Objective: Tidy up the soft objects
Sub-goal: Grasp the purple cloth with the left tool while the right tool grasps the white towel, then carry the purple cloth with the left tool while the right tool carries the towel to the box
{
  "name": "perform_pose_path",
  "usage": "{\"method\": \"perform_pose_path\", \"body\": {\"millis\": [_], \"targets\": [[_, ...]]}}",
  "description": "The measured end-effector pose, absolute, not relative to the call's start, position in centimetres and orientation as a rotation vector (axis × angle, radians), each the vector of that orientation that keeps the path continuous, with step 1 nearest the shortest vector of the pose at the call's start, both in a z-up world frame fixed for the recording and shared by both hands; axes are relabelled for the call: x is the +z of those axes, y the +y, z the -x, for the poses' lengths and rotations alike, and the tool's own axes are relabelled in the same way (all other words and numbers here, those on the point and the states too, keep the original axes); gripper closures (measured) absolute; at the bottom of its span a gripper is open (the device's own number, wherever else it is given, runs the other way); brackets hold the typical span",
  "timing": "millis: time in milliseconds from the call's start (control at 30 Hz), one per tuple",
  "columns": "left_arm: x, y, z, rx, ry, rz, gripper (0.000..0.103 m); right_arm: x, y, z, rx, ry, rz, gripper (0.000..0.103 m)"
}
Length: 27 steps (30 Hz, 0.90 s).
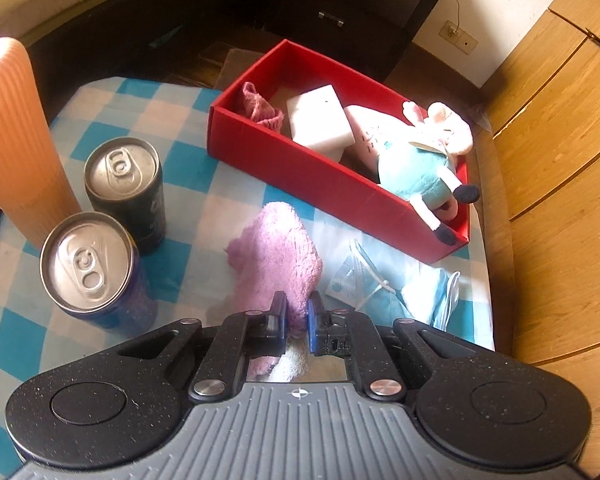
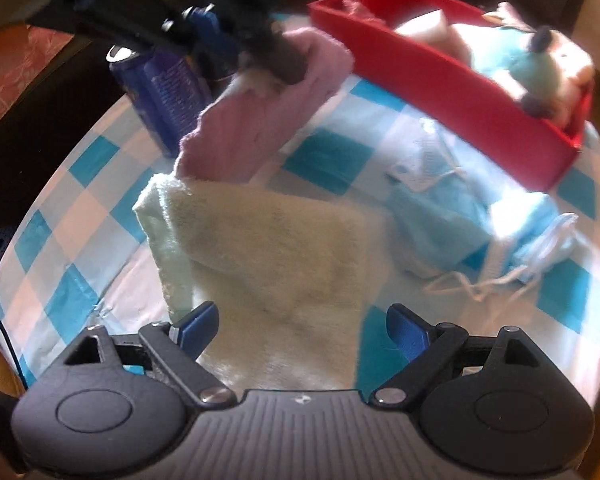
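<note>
Left gripper (image 1: 298, 312) pitched steeply downward, jaws pinched tight on a pink fluffy cloth (image 1: 276, 256), right gripper (image 2: 298, 330) also angled steeply down, blue-padded fingers (image 2: 198, 326) spread wide, nothing clamped between them, poised over a pale yellow towel (image 2: 276, 256)

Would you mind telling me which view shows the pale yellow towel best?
The right wrist view: the pale yellow towel lies spread out across the middle. The left wrist view catches only a sliver of it behind the gripper's jaws.

No text can be read; the print on the dark can (image 1: 129, 188) and on the blue can (image 2: 164, 92) is too blurred.
</note>
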<state>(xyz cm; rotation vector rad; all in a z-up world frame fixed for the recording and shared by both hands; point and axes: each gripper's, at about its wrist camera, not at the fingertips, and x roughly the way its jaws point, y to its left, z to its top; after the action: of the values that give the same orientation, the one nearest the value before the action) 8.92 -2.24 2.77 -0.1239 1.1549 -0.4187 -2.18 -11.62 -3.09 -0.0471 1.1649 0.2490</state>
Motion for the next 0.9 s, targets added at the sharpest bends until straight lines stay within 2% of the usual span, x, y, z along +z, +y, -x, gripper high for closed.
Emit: {"method": "perform_pose_path", "body": {"millis": [300,367,400,433,467,500,533,600,900], "targets": [[2.6,-1.8,-9.0,-0.421,1.164,0.127,0.096,-4.9,-10.0,1.2,0.222,1.192,0.069,0.030],[2.5,-1.7,-9.1,-0.418,1.167,0.135,0.096,-4.8,-9.9,1.5,0.233,1.191,0.076,0.036],[2.6,-1.7,-9.1,-0.418,1.168,0.135,0.096,-4.5,-9.9,1.6,0.240,1.190,0.071,0.046],[2.6,-1.7,-9.0,-0.418,1.166,0.131,0.096,-4.3,-10.1,1.8,0.247,1.186,0.063,0.058],[2.7,-1.7,-9.0,-0.419,1.164,0.127,0.096,-4.1,-10.4,1.9,0.243,1.184,0.053,0.066],[2.7,-1.8,-8.9,-0.421,1.165,0.127,0.096,-3.6,-11.1,2.0,0.249,1.190,0.025,0.086],[2.7,-1.8,-8.9,-0.424,1.166,0.127,0.096,-3.6,-11.8,1.9,0.262,1.215,-0.038,0.098],[2.9,-2.0,-8.8,-0.431,1.166,0.122,0.096,-3.3,-13.2,2.0,0.277,1.243,-0.125,0.103],[3.2,-1.9,-8.5,-0.442,1.159,0.126,0.095,-1.2,-13.5,3.3,0.278,1.186,-0.138,0.103]]}}
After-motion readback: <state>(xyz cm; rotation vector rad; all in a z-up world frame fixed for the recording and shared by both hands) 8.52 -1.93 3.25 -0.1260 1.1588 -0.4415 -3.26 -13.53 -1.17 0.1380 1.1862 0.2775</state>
